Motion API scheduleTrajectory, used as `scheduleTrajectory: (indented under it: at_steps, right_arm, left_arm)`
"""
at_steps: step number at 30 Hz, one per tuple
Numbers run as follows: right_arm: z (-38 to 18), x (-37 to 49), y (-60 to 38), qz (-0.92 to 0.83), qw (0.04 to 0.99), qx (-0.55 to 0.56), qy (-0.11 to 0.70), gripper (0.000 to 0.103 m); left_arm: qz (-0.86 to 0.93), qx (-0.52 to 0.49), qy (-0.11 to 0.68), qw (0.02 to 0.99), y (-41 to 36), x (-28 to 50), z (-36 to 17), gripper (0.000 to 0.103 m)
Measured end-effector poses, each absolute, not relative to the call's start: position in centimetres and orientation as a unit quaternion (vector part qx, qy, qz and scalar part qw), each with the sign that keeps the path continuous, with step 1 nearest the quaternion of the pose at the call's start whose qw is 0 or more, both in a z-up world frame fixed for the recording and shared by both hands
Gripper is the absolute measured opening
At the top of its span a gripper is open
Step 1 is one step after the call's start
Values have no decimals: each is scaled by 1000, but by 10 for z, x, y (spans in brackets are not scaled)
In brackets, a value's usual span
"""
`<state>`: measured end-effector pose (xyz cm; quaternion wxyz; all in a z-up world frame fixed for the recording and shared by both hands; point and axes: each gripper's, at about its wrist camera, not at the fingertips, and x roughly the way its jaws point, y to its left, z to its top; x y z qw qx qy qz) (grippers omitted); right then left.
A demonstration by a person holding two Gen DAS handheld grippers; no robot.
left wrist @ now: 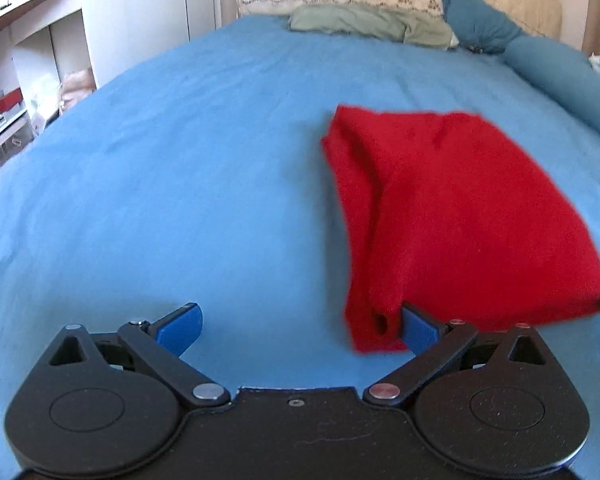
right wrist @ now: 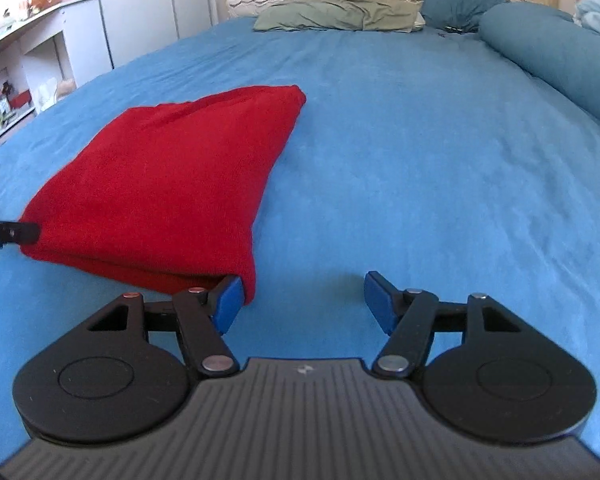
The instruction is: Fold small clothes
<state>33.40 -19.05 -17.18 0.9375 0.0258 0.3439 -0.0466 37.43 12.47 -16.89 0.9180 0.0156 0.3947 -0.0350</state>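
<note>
Red garment [left wrist: 452, 216] lies folded on blue bedsheet [left wrist: 160, 184], unlabelled.

We see a blue bedsheet [left wrist: 180, 184] with a green pillow [right wrist: 336, 16] near the headboard. A teal bolster [right wrist: 560, 60] lies beside it

My left gripper [left wrist: 300, 330] sits low with its jaws spread wide, nothing between the blue pads [left wrist: 180, 326]. My right gripper [right wrist: 302, 300] is also low and level, jaws wide apart, its pads [right wrist: 378, 300] gripping nothing. Each one's tip just shows at the edge of the other's view, so they sit side by side.
</note>
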Motion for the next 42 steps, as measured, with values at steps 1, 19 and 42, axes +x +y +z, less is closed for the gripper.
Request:
scheduleTrajectory:
  at_steps: [1, 19, 42]
  right_arm:
    - [-172, 333, -189, -43, 937, 18, 346, 80]
    - [-67, 395, -264, 62, 898, 183, 396, 103]
    - [-149, 496, -231, 79, 860, 251, 437, 39]
  left_arm:
    - [-36, 14, 395, 918, 127, 372, -171, 103]
    - [-148, -133, 457, 867, 143, 468, -72, 103]
    - [-170, -177, 494, 834, 119, 525, -145, 26]
